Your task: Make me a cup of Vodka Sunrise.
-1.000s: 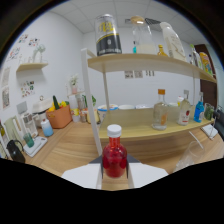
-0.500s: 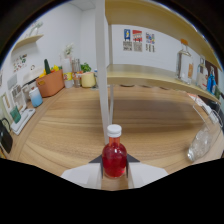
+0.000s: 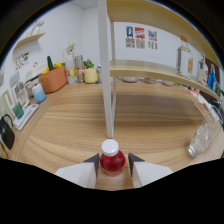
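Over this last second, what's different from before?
The gripper has swung left and tilted down: the upper shelf's bottles have left the view, and the white shelf post and wooden counter now fill it. The red bottle with its white cap stays clamped between the jaws.

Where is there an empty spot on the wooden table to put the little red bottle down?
The gripper holds the red bottle. Bare wood lies ahead, either side of the white shelf post: left toward the orange basket, right before the clear glass. It is crowded along the wall by the basket and yellow pot.
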A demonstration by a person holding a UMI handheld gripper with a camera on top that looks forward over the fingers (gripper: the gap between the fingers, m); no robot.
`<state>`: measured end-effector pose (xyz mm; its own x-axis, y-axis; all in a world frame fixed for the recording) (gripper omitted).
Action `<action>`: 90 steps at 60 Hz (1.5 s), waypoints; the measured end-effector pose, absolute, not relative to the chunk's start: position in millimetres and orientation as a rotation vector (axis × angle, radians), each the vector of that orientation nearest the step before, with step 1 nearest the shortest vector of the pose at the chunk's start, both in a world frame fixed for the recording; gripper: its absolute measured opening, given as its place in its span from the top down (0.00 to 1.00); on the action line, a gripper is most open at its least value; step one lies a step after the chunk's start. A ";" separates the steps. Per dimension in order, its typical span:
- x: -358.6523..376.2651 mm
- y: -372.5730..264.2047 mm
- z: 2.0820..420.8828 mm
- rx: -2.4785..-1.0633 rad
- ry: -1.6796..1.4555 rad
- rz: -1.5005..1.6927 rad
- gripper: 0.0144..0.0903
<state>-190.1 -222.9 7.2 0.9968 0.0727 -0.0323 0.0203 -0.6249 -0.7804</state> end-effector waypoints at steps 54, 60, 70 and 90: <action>-1.7 -332.2 127.8 -2.121 0.003 -0.003 0.07; 24.5 -333.3 131.1 -2.115 0.023 -0.008 0.07; 64.2 -337.8 176.3 -2.079 0.069 0.022 0.06; 165.4 -281.6 334.0 -1.863 0.075 -0.036 0.06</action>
